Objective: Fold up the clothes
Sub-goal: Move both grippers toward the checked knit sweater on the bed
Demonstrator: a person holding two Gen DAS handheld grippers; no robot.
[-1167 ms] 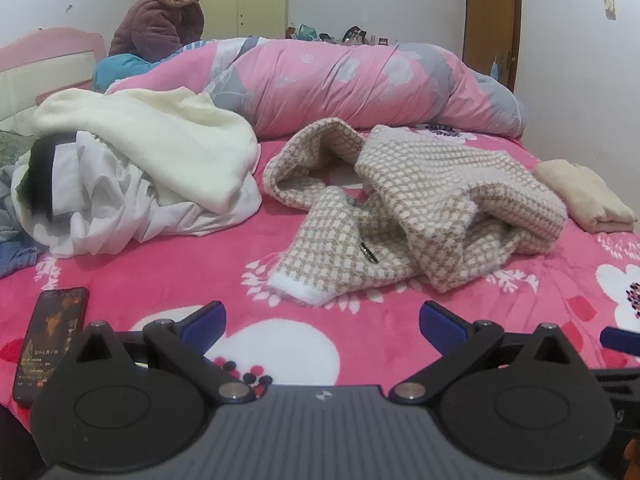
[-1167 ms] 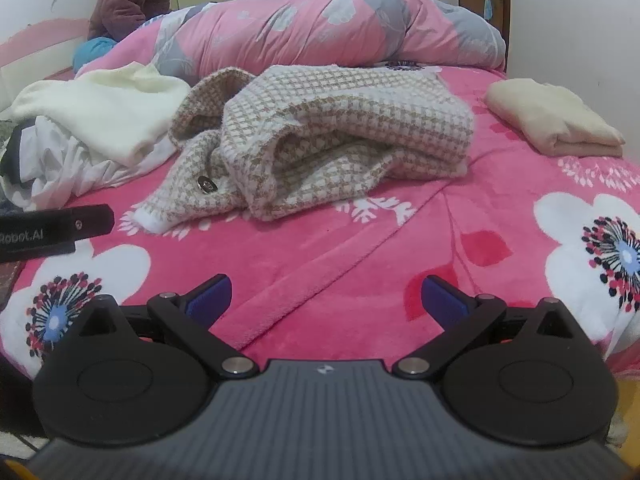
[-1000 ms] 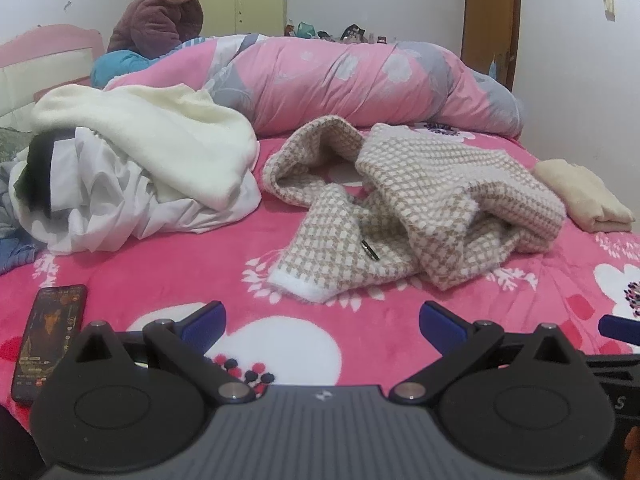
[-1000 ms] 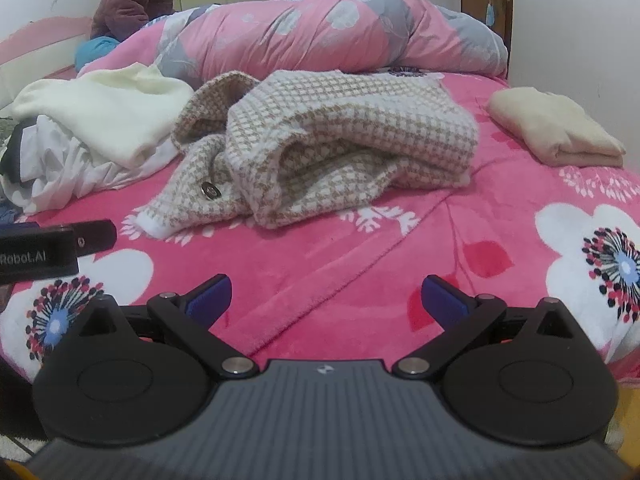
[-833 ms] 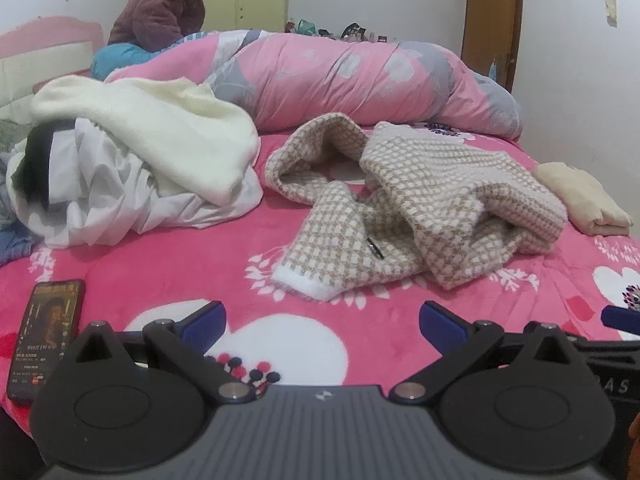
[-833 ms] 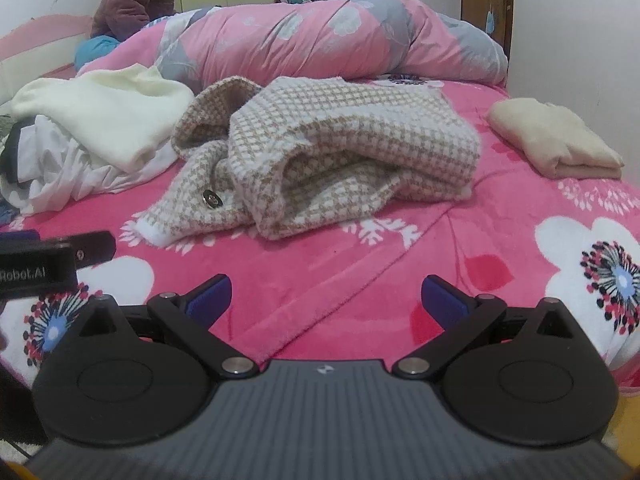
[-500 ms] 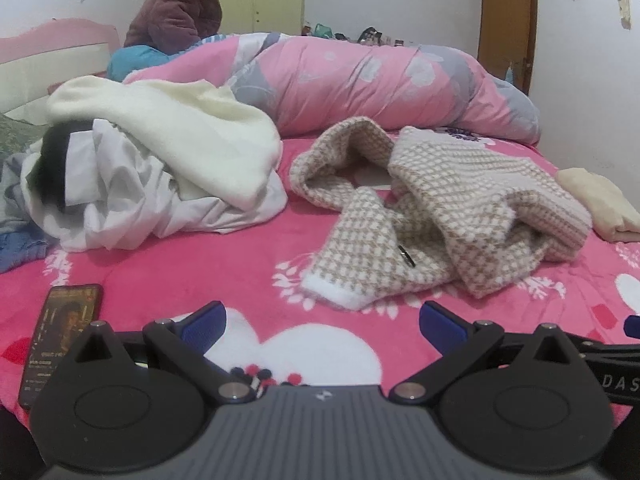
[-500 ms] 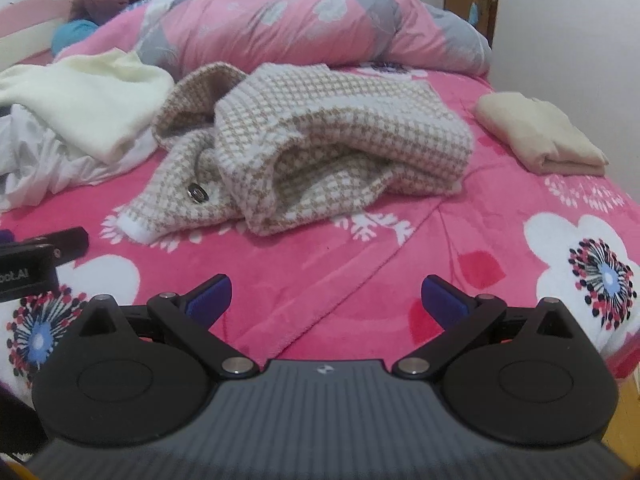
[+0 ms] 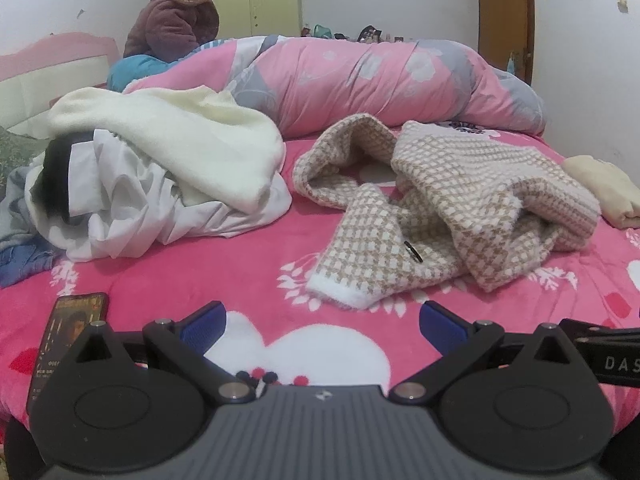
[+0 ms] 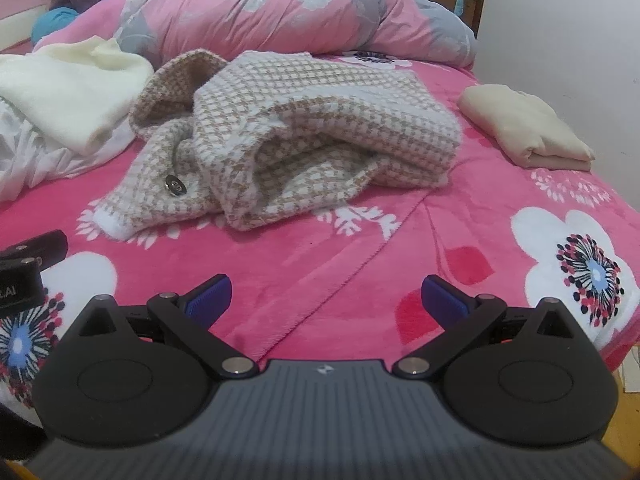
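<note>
Left wrist view: I'm looking across a bed [image 9: 168, 280] covered by a pink floral blanket, white walls behind, a wooden door [image 9: 505, 16] at the far right. My left claw [image 9: 322, 322] is hovering spread wide, gripping nothing. The checked knit sweater [image 9: 452, 216] is lying crumpled mid-bed, ahead and slightly right. A heap of white and cream laundry [image 9: 160, 172] is sitting to its left, a rolled pink duvet [image 9: 360, 80] behind. This view alone is showing a phone [image 9: 64, 336] near the bed edge and a person [image 9: 176, 20] sitting at the headboard.

Right wrist view: my right claw [image 10: 326, 300] is also hovering spread and empty, short of the sweater [image 10: 320, 132]. Here a folded cream garment [image 10: 524, 128] is showing fully, right of the sweater and apart from it, plus the sweater's metal button [image 10: 175, 184].
</note>
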